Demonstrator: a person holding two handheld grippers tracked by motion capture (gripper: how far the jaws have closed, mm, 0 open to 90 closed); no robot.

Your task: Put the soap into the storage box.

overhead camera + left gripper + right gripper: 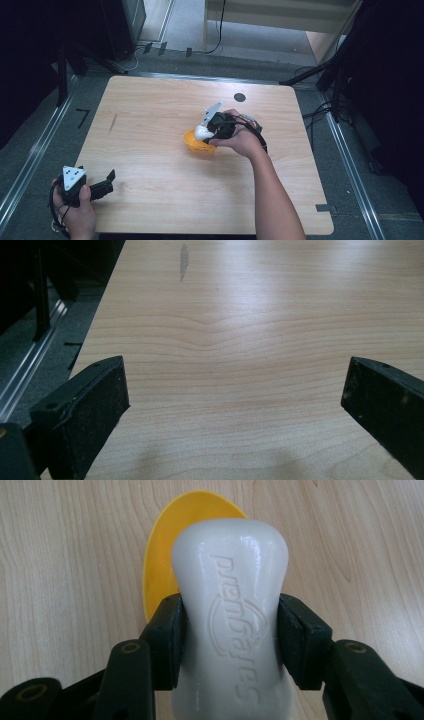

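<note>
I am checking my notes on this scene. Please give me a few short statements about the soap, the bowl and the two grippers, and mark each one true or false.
1. The right gripper has its fingers closed on a white soap bar. True.
2. The soap bar lies flat on the table, far from the bowl. False: it is held at the yellow bowl.
3. The left gripper is open, with bare wood between its fingers. True.
4. The left gripper holds the yellow bowl. False: it holds nothing and is near the table's front left corner.
5. The bowl is blue. False: it is yellow.
</note>
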